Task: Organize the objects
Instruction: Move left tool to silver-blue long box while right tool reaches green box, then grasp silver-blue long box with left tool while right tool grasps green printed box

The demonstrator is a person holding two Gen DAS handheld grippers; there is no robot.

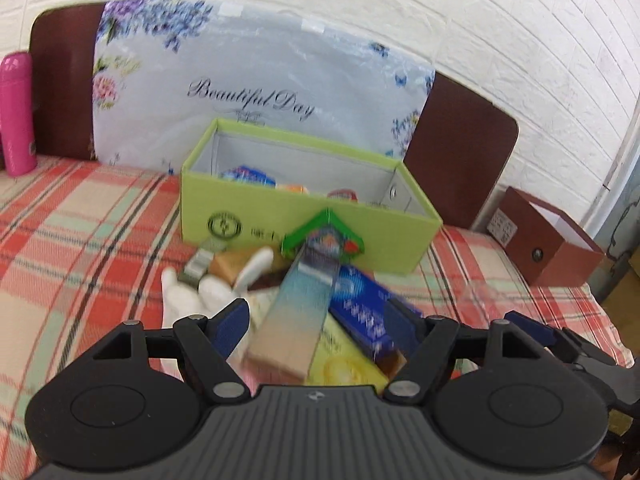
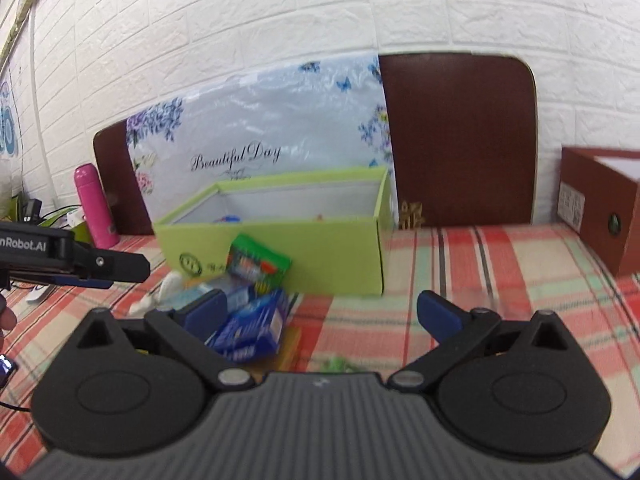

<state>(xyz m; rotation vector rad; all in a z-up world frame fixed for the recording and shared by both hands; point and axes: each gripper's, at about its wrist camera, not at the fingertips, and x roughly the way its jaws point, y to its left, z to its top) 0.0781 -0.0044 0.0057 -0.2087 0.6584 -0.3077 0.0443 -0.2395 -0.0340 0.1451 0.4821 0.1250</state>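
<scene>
My left gripper (image 1: 320, 320) has its jaws spread wide over a heap of small packages on the red, green and cream plaid bedcover (image 1: 80, 216). Between the 2 blue-padded fingers lies a long, tilted toothpaste-style carton with a green far end (image 1: 308, 280), its near end low between the fingers and its far end resting against the front wall of the open lime-green cardboard box (image 1: 256, 212); neither pad visibly touches it, though the picture is blurred. Just right of the carton sits a dark blue rectangular packet with white print (image 1: 364, 308), and beneath both a pale yellow-green flat pack (image 1: 344, 368). To the left of the heap lies a white soft plush-like item (image 1: 192, 296), with a small tan block (image 1: 232, 264) just beyond it.

Inside the green box I can see a few colourful items at the bottom, too blurred to name. Behind it leans a pale blue floral cushion printed "Beautiful Day" (image 1: 256, 88) against a dark brown headboard (image 1: 460, 152). A pink cylindrical flask (image 1: 16, 116) stands far left, and an open reddish-brown box (image 1: 548, 240) sits far right by the white brick-pattern wall (image 1: 400, 8).

My right gripper (image 2: 320, 312) also has its jaws wide apart, holding nothing, hovering to the right of the heap.
</scene>
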